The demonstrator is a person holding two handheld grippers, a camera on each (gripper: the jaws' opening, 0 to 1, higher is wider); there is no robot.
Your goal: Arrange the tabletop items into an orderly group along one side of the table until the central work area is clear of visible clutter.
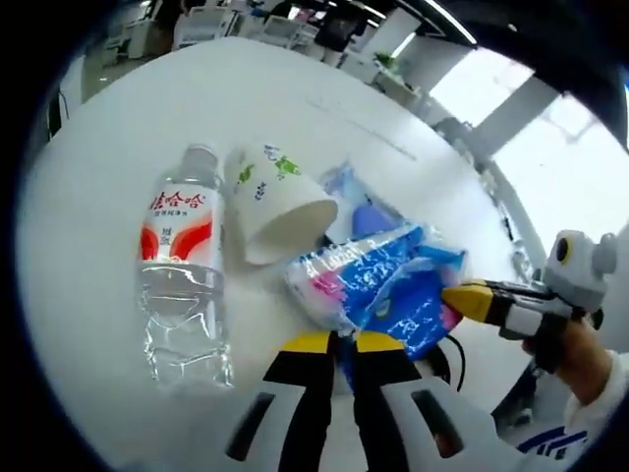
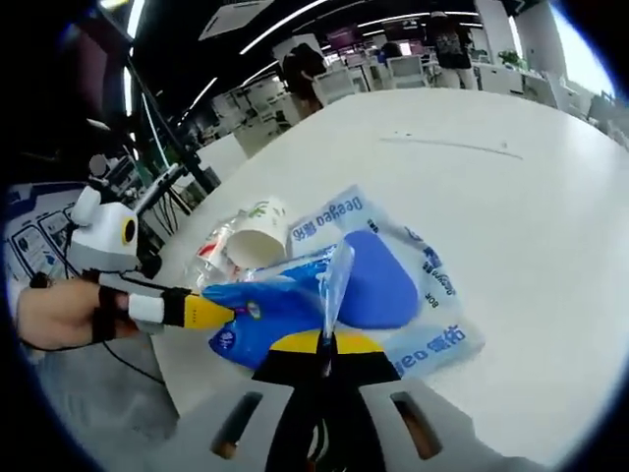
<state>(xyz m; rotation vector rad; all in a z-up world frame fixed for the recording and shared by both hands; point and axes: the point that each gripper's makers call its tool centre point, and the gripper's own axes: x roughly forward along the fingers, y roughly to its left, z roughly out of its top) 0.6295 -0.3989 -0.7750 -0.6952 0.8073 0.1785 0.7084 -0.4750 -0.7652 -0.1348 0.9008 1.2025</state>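
Four items lay bunched together on the smooth white round table point(image 1: 118, 128). In the left gripper view, farthest left, a clear plastic water bottle point(image 1: 182, 270) with a red-and-white label lay on its side, its ribbed body glinting. Just beside it, touching or nearly so, a white paper cup point(image 1: 280, 202) with green printed marks lay tipped over, its round mouth facing the camera. Right of the cup sat a crinkled blue, white and pink plastic packet point(image 1: 378, 280), glossy and creased, partly covering a flat clear pouch point(image 1: 344, 187) with blue print behind it. The left gripper point(image 1: 342, 346), with yellow-tipped black jaws, was closed tight on the near edge of that crinkled packet. From the right, the right gripper point(image 1: 472, 300) reached in with its yellow tip pressed against the packet's far side. In the right gripper view, the left gripper point(image 2: 211, 313) came in from the left, held in a person's hand point(image 2: 59, 313); the cup point(image 2: 257, 236) lay beyond it, the clear pouch point(image 2: 428, 339) with a rounded blue shape inside lay flat to the right, and the right gripper point(image 2: 329, 346) was pinched closed on a thin upstanding fold of the packet point(image 2: 285, 305).
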